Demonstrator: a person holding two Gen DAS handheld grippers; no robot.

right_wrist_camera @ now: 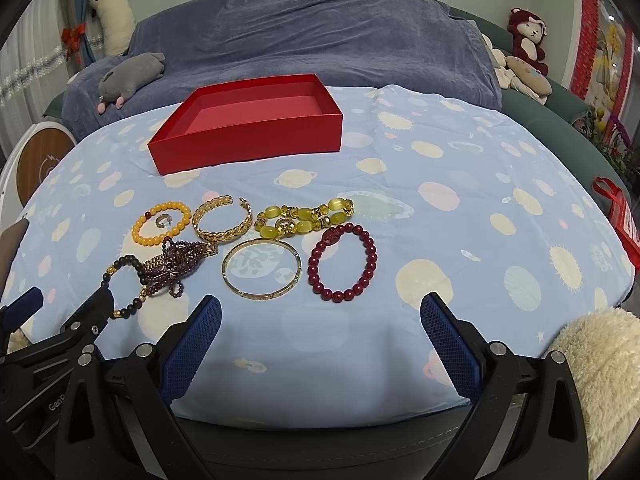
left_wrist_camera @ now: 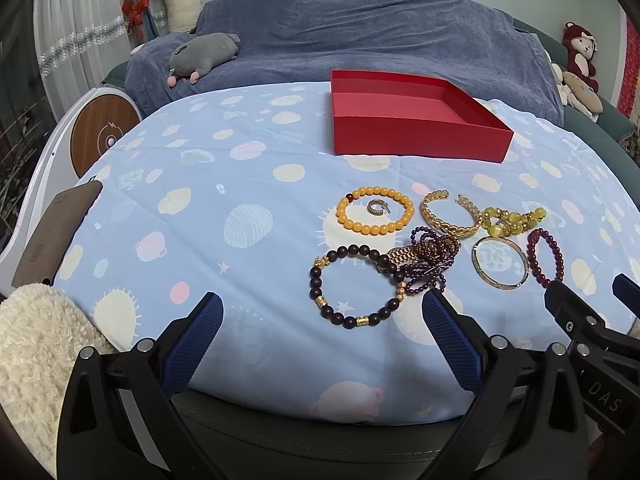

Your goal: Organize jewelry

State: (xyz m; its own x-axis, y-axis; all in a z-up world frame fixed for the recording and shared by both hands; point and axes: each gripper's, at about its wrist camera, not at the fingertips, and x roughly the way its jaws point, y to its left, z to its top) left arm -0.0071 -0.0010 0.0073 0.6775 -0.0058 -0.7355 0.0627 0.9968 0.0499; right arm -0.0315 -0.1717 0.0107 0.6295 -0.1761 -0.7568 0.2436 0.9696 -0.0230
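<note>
An empty red box (left_wrist_camera: 416, 136) (right_wrist_camera: 248, 140) stands at the back of the blue patterned cloth. In front of it lie several bracelets: an orange bead one (left_wrist_camera: 362, 225) (right_wrist_camera: 141, 236) with a small ring (left_wrist_camera: 376, 207) inside, a gold braided cuff (left_wrist_camera: 436, 220) (right_wrist_camera: 212, 236), a yellow stone one (right_wrist_camera: 304, 214), a thin gold bangle (left_wrist_camera: 480, 272) (right_wrist_camera: 260, 294), a red bead one (right_wrist_camera: 340, 294), a dark bead one (left_wrist_camera: 320, 292) and a purple bead tangle (left_wrist_camera: 428, 256) (right_wrist_camera: 176, 264). My left gripper (left_wrist_camera: 320, 320) is open just before the dark bracelet. My right gripper (right_wrist_camera: 320, 320) is open before the bangle and red bracelet.
A sofa under a blue-grey throw (left_wrist_camera: 360, 40) with plush toys lies behind the table. A phone (left_wrist_camera: 56, 236) rests at the left table edge. Fluffy cream sleeves (left_wrist_camera: 36, 344) (right_wrist_camera: 600, 364) show at the frames' edges. Each gripper appears in the other's view.
</note>
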